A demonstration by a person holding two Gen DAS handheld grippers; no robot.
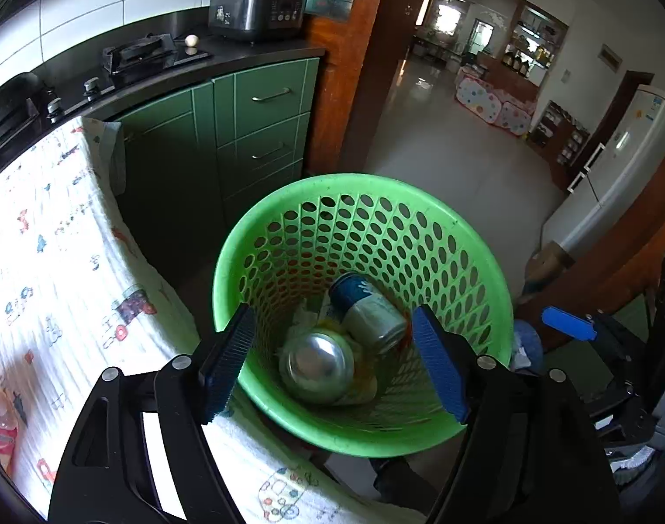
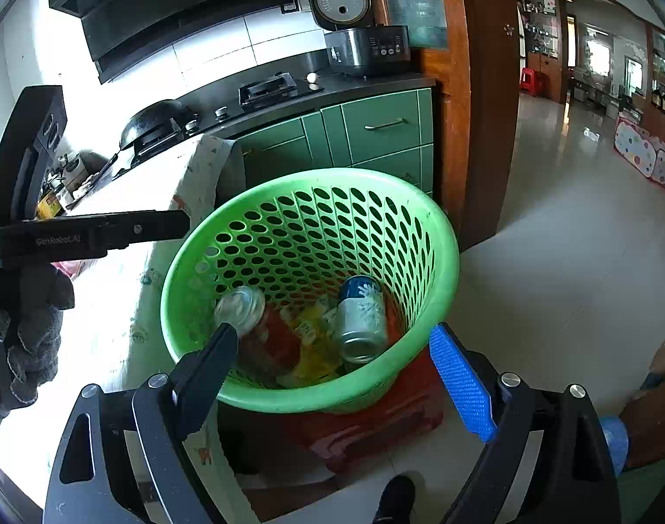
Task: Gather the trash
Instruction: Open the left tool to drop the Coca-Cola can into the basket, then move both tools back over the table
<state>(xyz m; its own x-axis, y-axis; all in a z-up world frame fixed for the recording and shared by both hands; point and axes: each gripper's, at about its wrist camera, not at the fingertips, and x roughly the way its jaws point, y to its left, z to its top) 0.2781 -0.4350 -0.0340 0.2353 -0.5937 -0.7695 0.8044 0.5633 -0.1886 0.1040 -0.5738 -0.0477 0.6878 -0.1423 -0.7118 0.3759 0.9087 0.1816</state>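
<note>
Daylight is pouring in from the far room's bright window (image 1: pixel 447 17) and glaring off the glossy pale floor (image 2: pixel 563 236). The patterned white tablecloth (image 2: pixel 114 305) is blowing out to pure white. Fisheye bending is curving the edges, with dark vignetting filling the corners.

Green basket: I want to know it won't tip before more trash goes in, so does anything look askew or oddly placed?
The green basket sits raised on a red stool rather than on the floor, beside the cloth-covered table. It seems to lean slightly, though fisheye distortion may cause that. The cans lie inside; nothing has spilled.
</note>
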